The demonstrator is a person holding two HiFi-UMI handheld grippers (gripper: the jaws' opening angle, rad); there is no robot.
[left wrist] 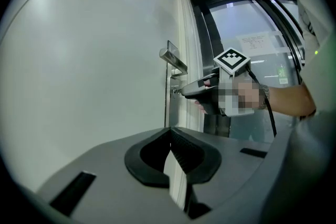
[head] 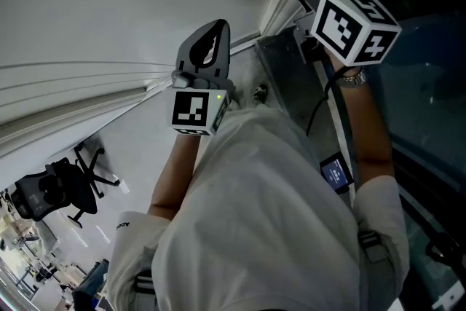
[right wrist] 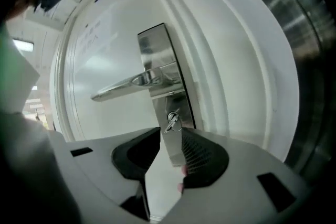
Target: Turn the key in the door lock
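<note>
1. The key (right wrist: 172, 121) sits in the cylinder low on a brushed steel lock plate (right wrist: 155, 50). It is below the lever handle (right wrist: 121, 86), on a smooth white door (right wrist: 100, 50).
2. The right gripper (right wrist: 171, 131) faces the lock. Its fingers (right wrist: 202, 157) stand apart with the key's head just at the gap between their tips. The dark ribbed pads do not appear to press on it.
3. The left gripper (left wrist: 169, 131) is held well back from the lock. Its fingers (left wrist: 186, 152) are closed tip to tip on nothing.
4. The key looks small, light and stiff, with a thin flat metal head and what seems to be a small ring hanging from it.
5. Bare metal is slippery. The pads should therefore close square on the 2 flat faces of the head, as near the cylinder as the tips allow and clear of the ring.
6. The cylinder will probably resist, so the turn should come from rolling the wrist about the key's own axis. A sideways push could bend the key or let it slip from the pads.
7. The plate is a tall, narrow rectangle with a satin sheen. The lever is a slim, rounded, polished bar. Both look rigid, and neither needs touching.
8. From the key's pose alone I cannot tell whether it has been turned.
</note>
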